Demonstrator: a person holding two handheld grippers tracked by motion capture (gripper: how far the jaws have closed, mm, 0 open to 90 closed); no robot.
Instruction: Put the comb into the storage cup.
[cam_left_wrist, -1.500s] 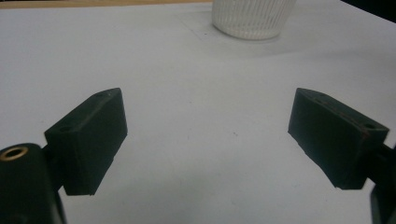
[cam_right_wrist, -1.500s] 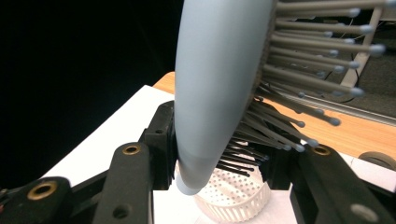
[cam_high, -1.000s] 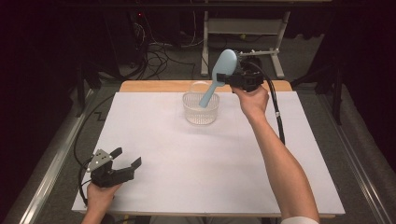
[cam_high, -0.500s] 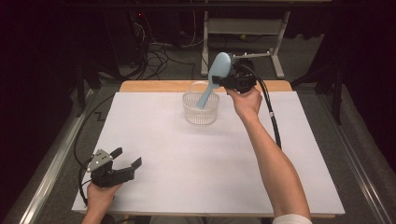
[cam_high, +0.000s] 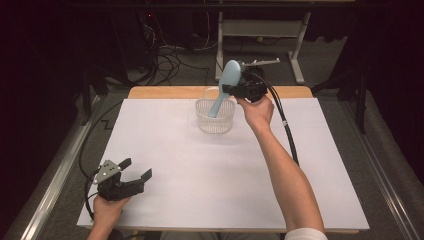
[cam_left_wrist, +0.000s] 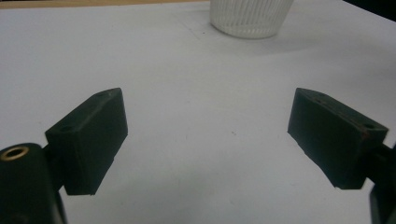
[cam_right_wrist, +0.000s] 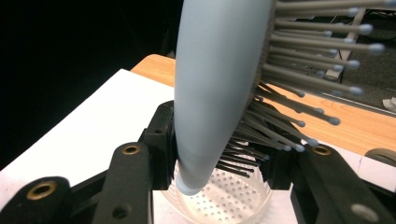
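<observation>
Between the jaws of my right gripper (cam_high: 240, 86) sits a pale blue hairbrush (cam_high: 226, 86), pinched across its head with the bristles (cam_right_wrist: 299, 84) splaying out to one side in the right gripper view. Its handle points down and away from the gripper, with the tip inside the clear perforated basket (cam_high: 215, 116) that stands just below and ahead of the jaws. Compared with a second ago the hand has eased a little toward me and down, so the handle reaches deeper into the basket and the brush leans less far past its rim. I judge that the brush is nearly placed; what remains is to lower it a touch more and let go, taking care that the head does not tip the light basket over. Down at the near edge of the white table (cam_high: 200, 200) my left gripper (cam_high: 131, 175) rests idle, its jaws spread wide with nothing between them, well apart from the basket.
</observation>
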